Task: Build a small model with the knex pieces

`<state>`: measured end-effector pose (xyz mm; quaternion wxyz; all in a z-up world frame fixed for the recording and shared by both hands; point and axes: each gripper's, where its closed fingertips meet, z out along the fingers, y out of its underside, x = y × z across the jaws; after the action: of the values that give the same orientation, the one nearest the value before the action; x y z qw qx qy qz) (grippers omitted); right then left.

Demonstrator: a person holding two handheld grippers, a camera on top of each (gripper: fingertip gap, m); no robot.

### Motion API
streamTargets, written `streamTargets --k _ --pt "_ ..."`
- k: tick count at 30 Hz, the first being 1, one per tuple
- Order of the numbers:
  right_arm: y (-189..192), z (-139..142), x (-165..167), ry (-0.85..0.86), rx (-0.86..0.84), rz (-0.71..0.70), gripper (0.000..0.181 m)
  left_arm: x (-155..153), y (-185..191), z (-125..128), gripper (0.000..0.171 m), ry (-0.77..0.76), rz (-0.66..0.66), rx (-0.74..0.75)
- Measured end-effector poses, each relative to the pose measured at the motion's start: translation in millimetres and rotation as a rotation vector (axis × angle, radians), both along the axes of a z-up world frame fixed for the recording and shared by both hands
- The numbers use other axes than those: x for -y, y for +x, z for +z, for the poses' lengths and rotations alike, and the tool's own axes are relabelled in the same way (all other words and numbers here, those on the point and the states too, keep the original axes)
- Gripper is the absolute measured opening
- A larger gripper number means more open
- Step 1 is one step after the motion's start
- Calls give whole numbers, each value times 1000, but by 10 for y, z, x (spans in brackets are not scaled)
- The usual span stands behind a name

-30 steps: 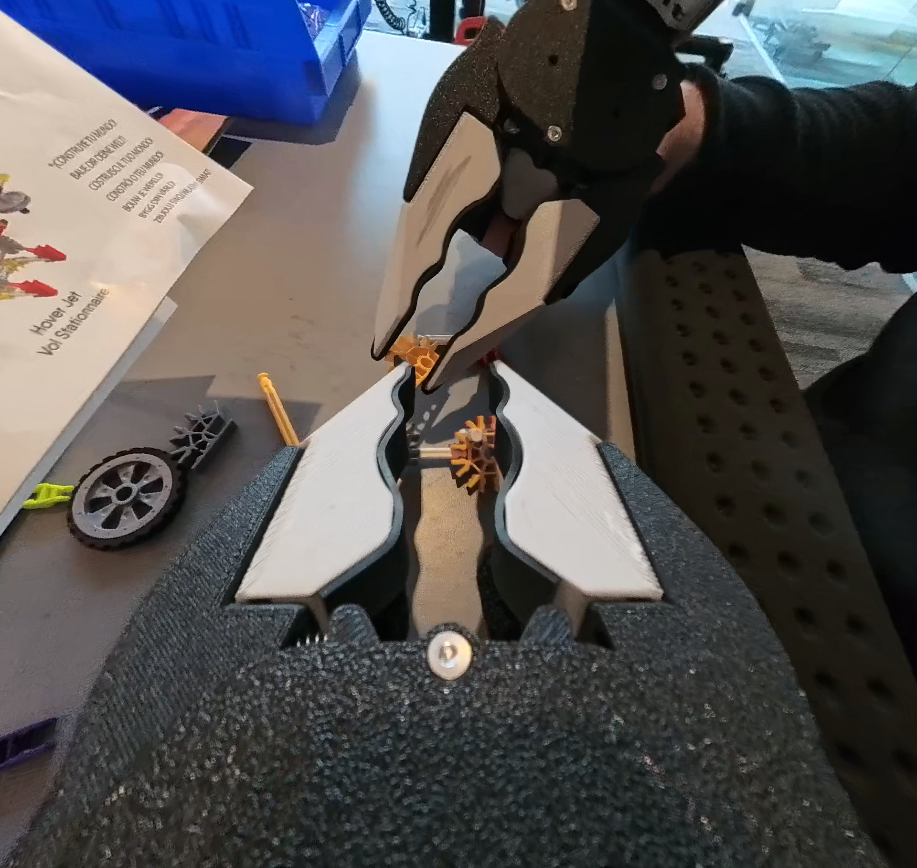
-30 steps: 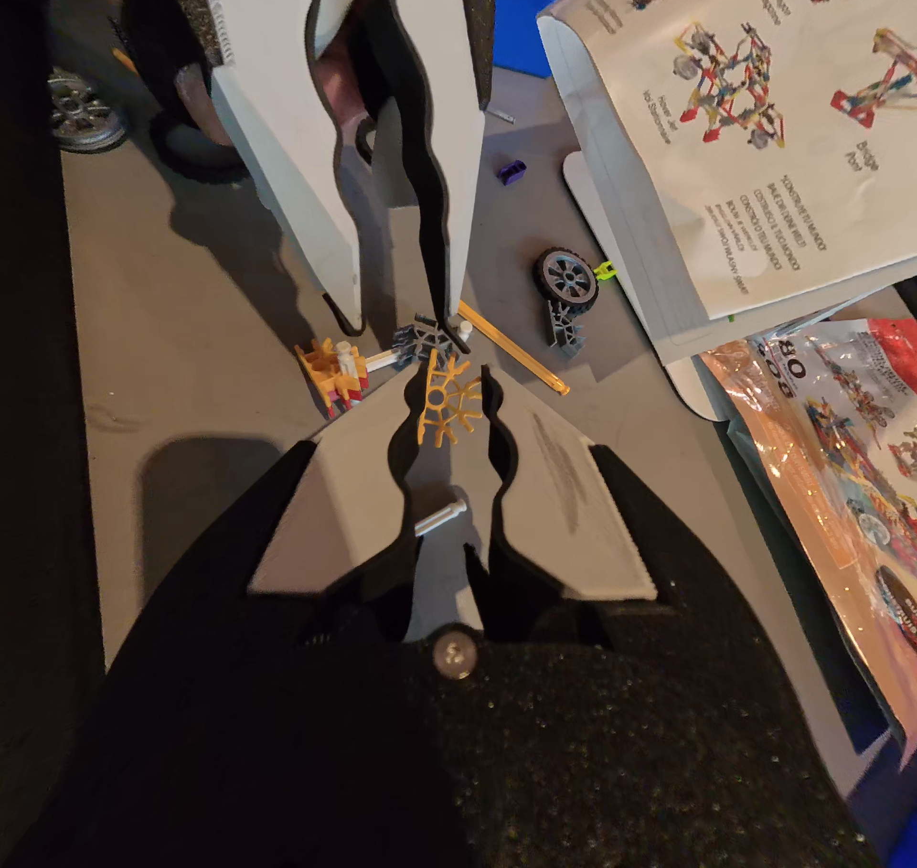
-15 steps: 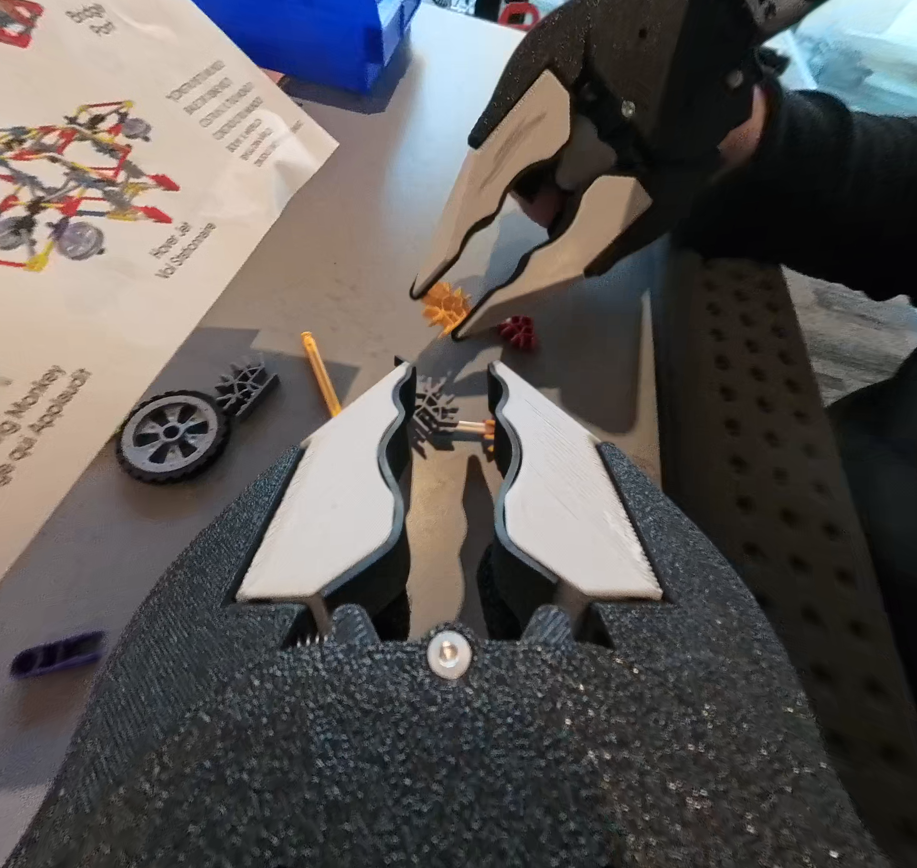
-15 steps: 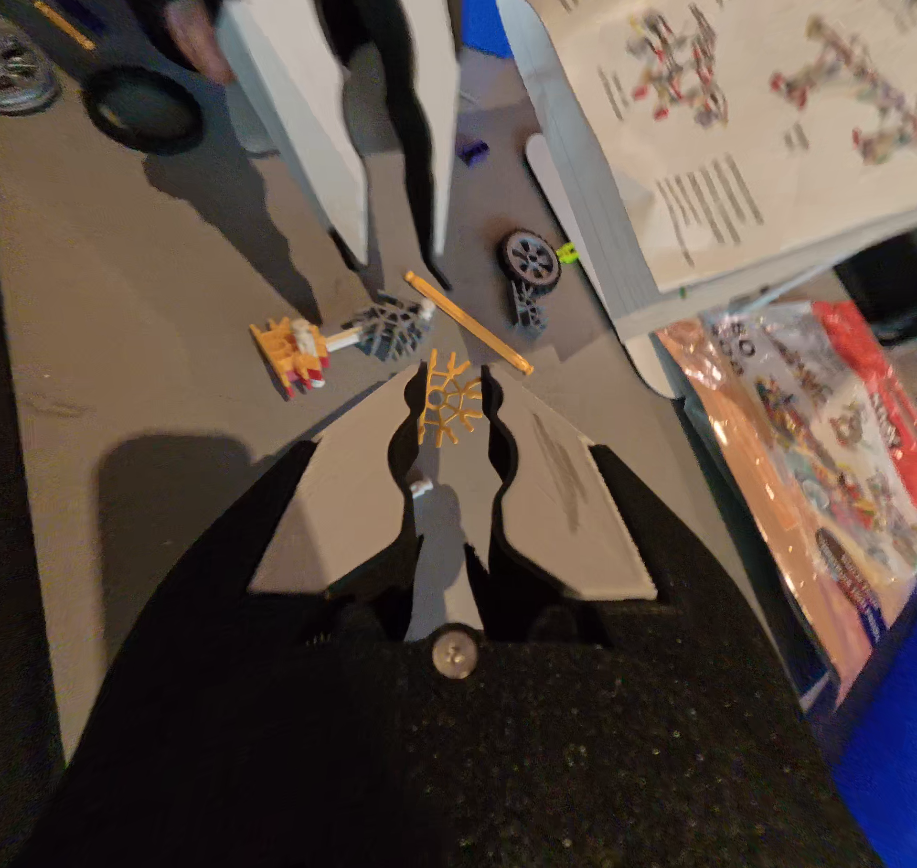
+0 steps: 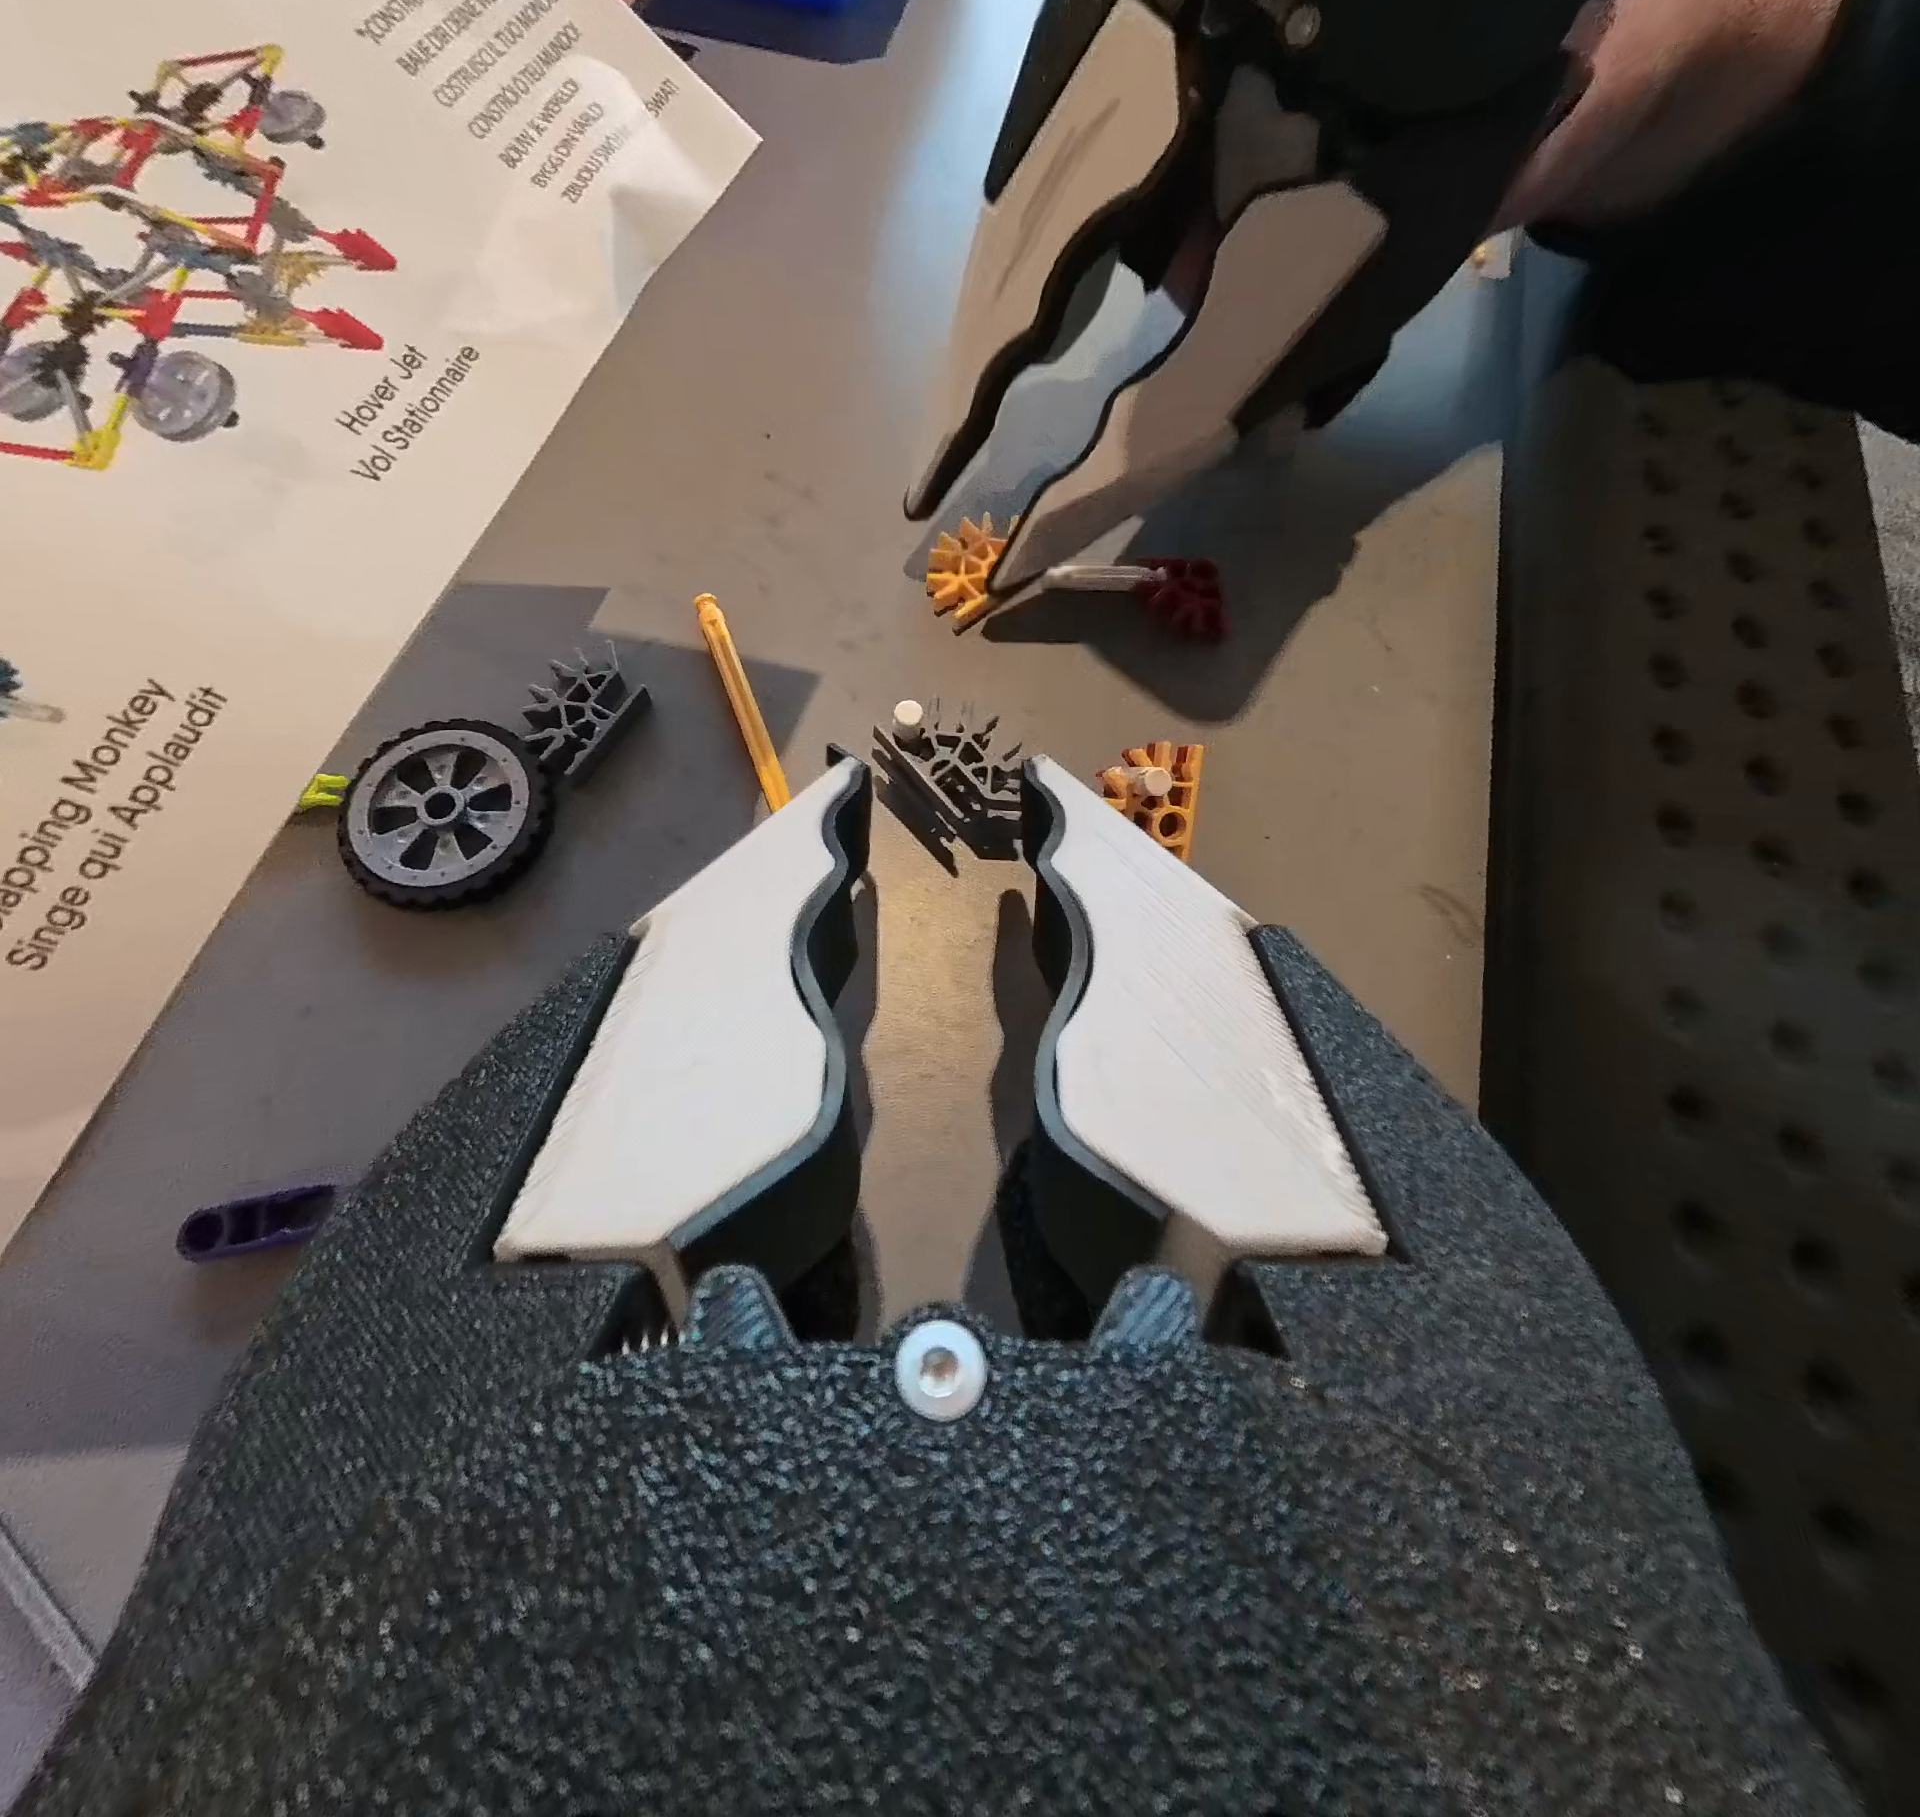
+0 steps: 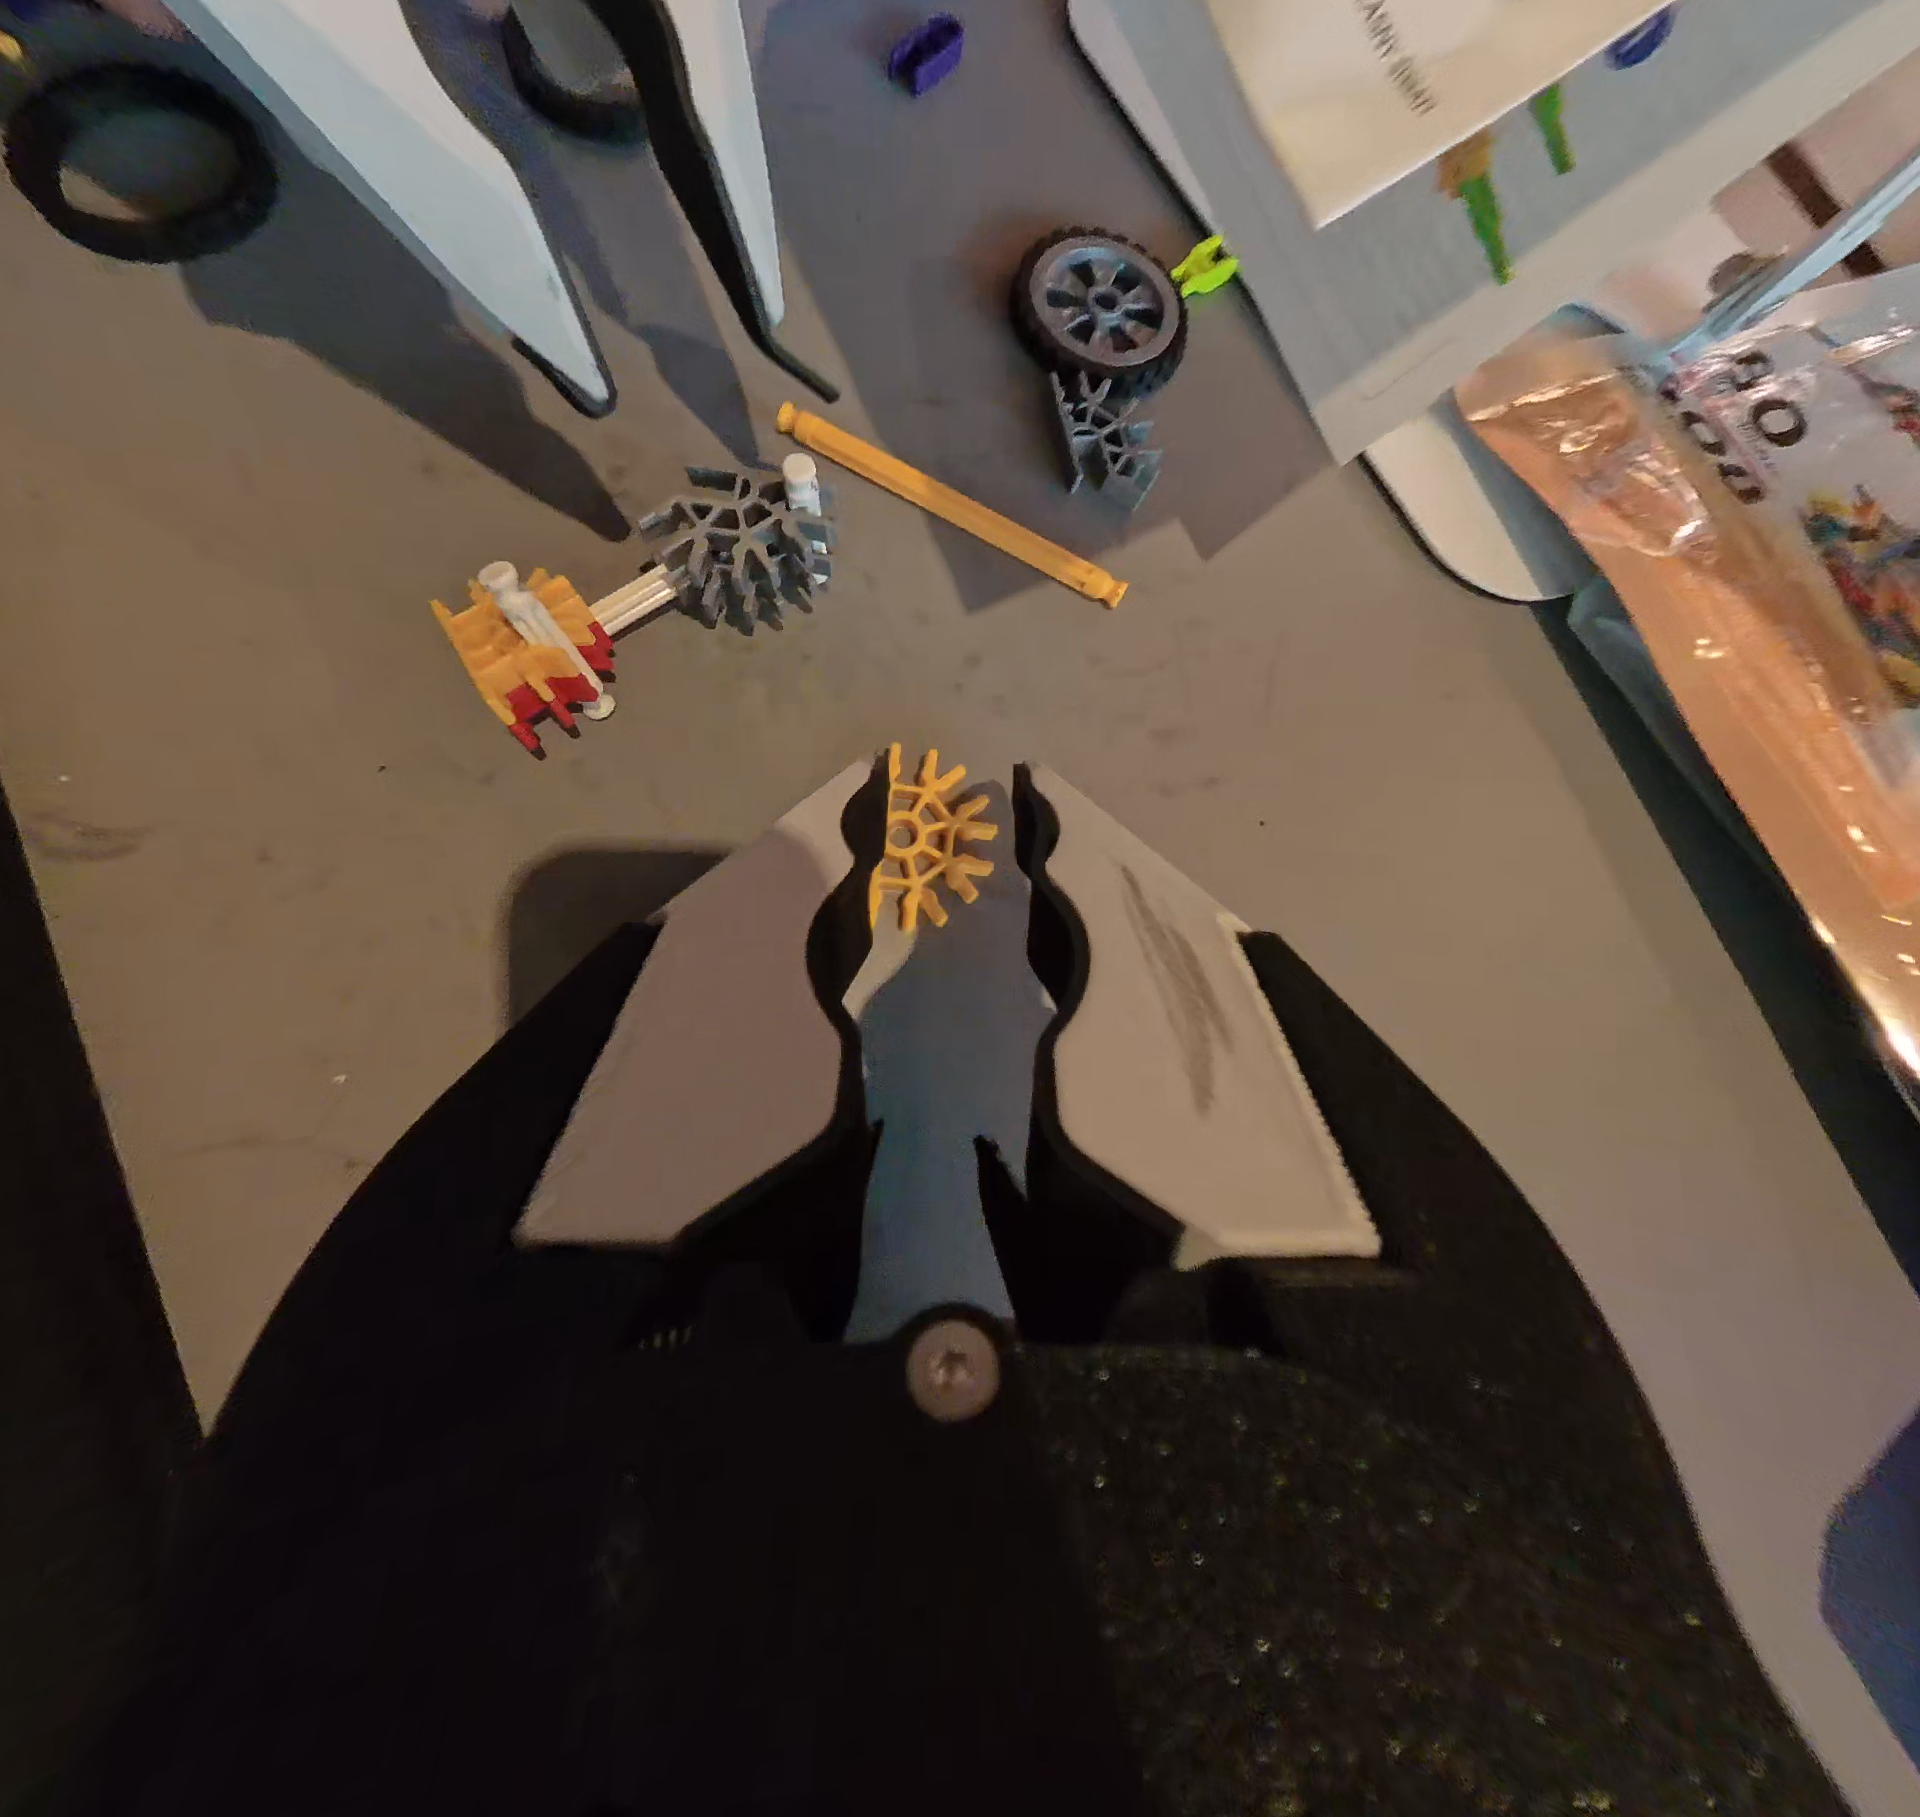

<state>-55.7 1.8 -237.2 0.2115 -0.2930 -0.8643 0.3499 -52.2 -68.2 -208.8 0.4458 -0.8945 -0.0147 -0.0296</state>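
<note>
Right tongs [image 6: 940, 780] pinch a yellow connector [image 6: 925, 848].

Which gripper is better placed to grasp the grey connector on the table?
Left. The left gripper is open and empty, its tips right at the grey connector. The right gripper is farther off and shut on a yellow connector.

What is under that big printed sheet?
Green rods and a purple piece poke out beneath the printed sheet's lifted edge, and a flat grey board lies under it on the table. Anything farther in is covered.
</note>
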Motion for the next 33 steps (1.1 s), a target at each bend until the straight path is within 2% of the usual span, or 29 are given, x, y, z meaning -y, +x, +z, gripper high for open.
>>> streamTargets --k 4,7,13,17,19,25,28,33 --pt "139 149 -60 -41 -7 11 28 16 -6 -30 27 -13 -4 0" --pt "398 115 -54 -55 88 72 34 34 -37 -46 27 -20 5 5" --pt "648 -13 45 2 134 99 38 24 -17 -71 27 -30 -4 10" --pt "646 -85 94 43 130 92 36 -3 18 -98 27 -36 -16 13" --pt "607 -83 90 52 121 78 26 -12 31 -113 27 -40 -20 15" --pt "601 -83 81 71 104 86 20 -32 47 -91 27 -29 -28 -1" --pt "605 -65 77 65 107 81 34 -36 47 -83 26 -24 -27 -5" --pt "563 -113 36 91 120 35 42 -42 60 -84 26 -25 -31 -10"
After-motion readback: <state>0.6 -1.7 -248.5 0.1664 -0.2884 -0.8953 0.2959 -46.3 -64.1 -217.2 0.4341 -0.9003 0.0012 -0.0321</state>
